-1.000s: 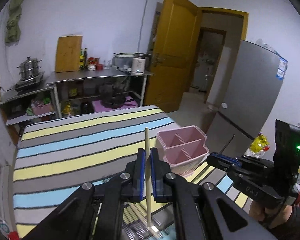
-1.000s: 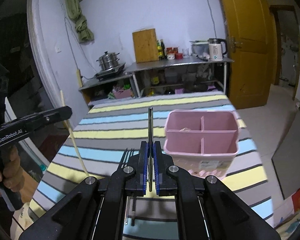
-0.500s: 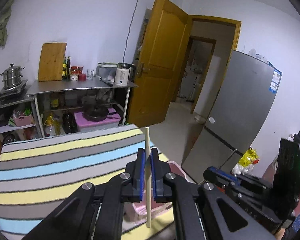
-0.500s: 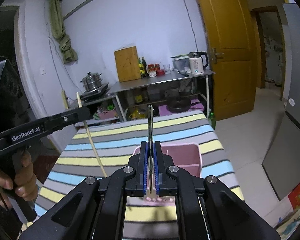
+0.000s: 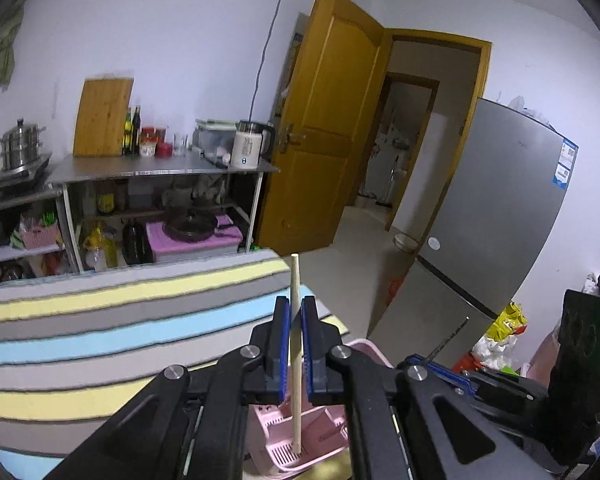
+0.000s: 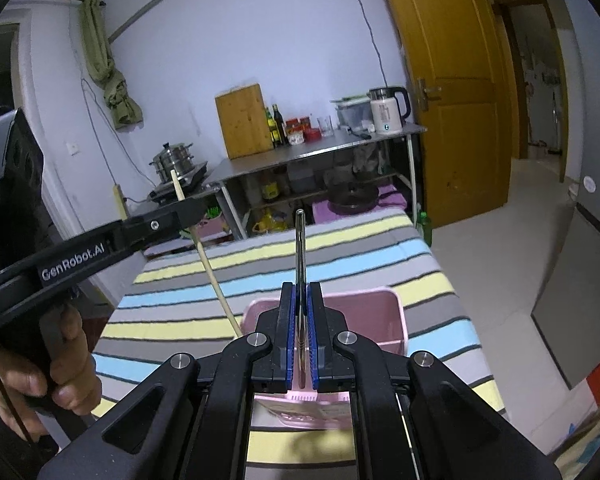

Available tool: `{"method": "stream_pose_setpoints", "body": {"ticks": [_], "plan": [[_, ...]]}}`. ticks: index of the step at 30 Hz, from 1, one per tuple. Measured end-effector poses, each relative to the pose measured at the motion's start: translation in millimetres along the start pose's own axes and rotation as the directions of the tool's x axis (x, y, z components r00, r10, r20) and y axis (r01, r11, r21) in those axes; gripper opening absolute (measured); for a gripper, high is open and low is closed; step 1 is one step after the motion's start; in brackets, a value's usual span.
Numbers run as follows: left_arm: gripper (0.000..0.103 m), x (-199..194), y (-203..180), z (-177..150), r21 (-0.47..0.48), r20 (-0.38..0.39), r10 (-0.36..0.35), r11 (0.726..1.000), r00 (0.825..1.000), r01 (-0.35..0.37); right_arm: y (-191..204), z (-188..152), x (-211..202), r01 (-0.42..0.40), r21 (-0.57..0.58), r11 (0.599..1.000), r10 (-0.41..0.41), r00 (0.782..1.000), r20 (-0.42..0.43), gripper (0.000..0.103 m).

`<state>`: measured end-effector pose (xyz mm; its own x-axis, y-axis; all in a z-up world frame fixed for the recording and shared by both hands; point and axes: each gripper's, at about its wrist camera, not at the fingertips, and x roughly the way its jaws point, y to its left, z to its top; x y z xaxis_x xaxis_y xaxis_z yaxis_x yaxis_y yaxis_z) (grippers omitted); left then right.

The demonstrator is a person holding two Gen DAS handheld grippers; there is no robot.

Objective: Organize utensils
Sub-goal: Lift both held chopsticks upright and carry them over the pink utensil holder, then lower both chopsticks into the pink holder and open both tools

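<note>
Chopstick pinched in left hand-held gripper above pink caddy.

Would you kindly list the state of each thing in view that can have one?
left tongs: shut on the wooden chopstick, held upright
right tongs: shut on the metal utensil, held upright
pink organizer: upright on the striped table
yellow door: open

Pink divided holder largely masked by both grippers from above; openings partly blocked by wooden chopstick dipped into one compartment. Striped tablecloth beyond holder left bare, passable. Left gripper and hand occupy space left of holder.
</note>
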<state>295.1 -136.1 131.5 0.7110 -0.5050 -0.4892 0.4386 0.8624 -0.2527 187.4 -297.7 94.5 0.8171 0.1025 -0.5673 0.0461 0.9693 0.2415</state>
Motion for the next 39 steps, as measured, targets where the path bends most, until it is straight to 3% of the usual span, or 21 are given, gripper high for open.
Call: {"method": "stream_pose_setpoints", "body": {"ticks": [15,17,31,39], "plan": [[0.006,27,40,-42,-0.075,-0.082,-0.001,0.997,0.997,-0.005,-6,-34,50,0.018,0.008,1.0,-0.017,0.99,-0.137,0.006],[0.007,23,40,-43,-0.078,-0.079,-0.004,0.997,0.997,-0.002,-7,-34,49,0.016,0.01,1.0,-0.014,0.99,-0.137,0.01],[0.011,-57,46,-46,-0.087,0.025,0.02,0.996,0.999,-0.018,6,-26,0,-0.006,-0.005,1.0,0.006,1.0,-0.029,0.015],[0.011,-106,50,-81,-0.068,0.047,0.089,0.994,0.995,-0.085,17,-40,-34,-0.033,-0.018,0.999,0.033,0.999,0.011,0.015]]}}
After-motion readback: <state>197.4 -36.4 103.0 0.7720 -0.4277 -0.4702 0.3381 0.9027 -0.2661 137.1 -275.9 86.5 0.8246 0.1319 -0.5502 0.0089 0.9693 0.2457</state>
